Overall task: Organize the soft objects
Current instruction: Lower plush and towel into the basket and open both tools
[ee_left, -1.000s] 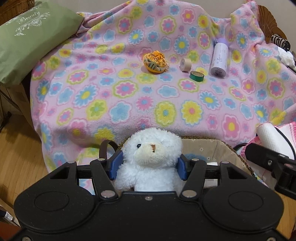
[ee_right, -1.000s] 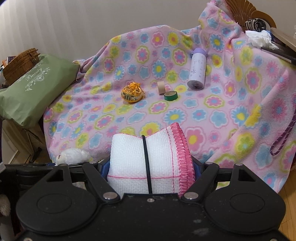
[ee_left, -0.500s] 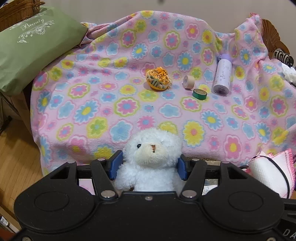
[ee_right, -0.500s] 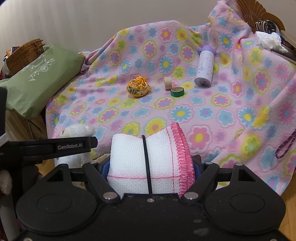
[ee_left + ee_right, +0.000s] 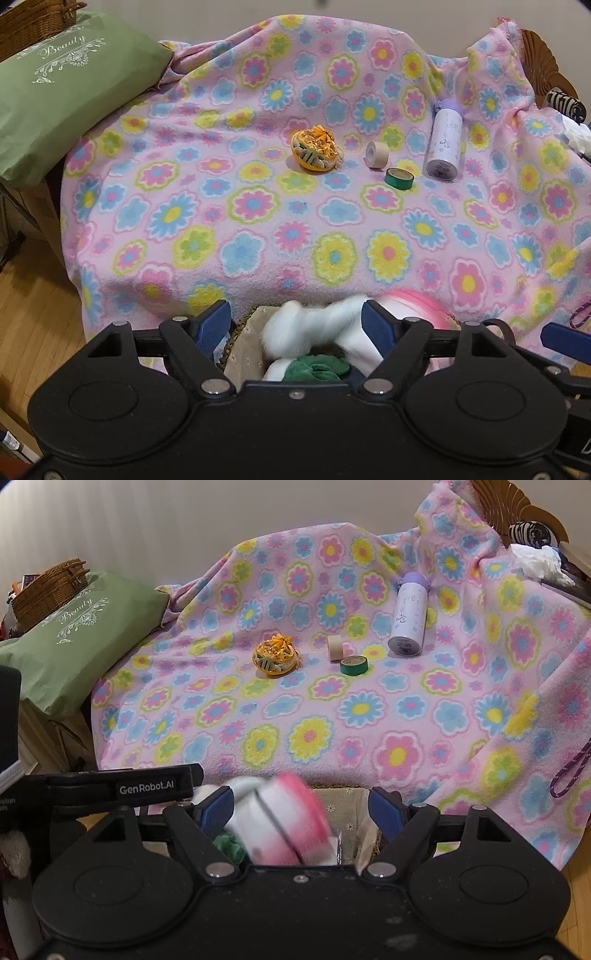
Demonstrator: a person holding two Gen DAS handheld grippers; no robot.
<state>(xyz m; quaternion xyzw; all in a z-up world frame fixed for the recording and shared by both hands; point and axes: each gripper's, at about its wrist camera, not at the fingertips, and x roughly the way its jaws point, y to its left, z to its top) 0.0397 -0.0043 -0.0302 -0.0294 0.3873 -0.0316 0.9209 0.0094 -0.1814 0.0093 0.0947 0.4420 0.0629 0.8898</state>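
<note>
My left gripper is open over a fabric-lined basket. The white teddy bear is blurred, falling between the jaws into the basket, above a green cloth. My right gripper is open too. The white towel with pink trim is blurred and tilted, dropping into the same basket. The towel's pink edge also shows in the left wrist view, to the right of the bear. The left gripper's body sits just left of my right gripper.
A flowered pink blanket covers the surface ahead. On it lie an orange pincushion, a beige tape roll, a green tape roll and a lilac bottle. A green pillow lies at the left.
Both grippers have opened. The teddy bear and the towel have left the jaws and are falling into the basket. Both grippers have moved closer together over it.
</note>
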